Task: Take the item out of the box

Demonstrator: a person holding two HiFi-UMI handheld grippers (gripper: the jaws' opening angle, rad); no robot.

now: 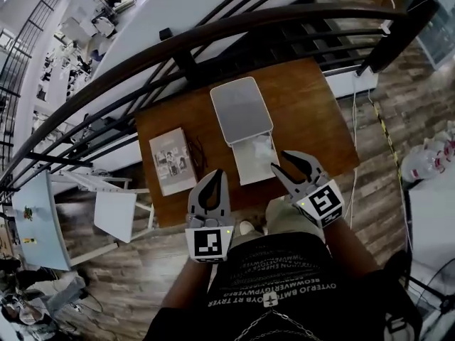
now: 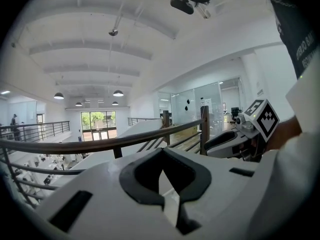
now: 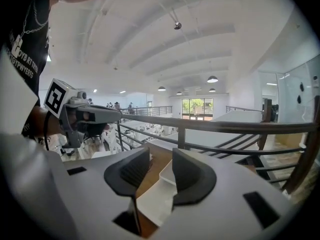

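A white box [image 1: 247,168] lies open on the wooden table [image 1: 313,112], its lid [image 1: 240,109] flipped back toward the railing. Crumpled white wrapping [image 1: 261,146] fills the far end of the base; what it covers is hidden. My right gripper [image 1: 283,160] hovers over the box's near right corner, open, with nothing between its fingers. In the right gripper view [image 3: 161,159] the box's white edge [image 3: 155,204] shows through the gap. My left gripper [image 1: 220,173] is near the table's front edge, left of the box, shut and empty; its tips meet in the left gripper view [image 2: 162,151].
A printed booklet [image 1: 172,160] lies on the table's left part, with a thin dark cord [image 1: 196,155] beside it. A dark metal railing [image 1: 213,34] runs along the table's far side above an open hall. A white table [image 1: 114,215] stands at the lower left.
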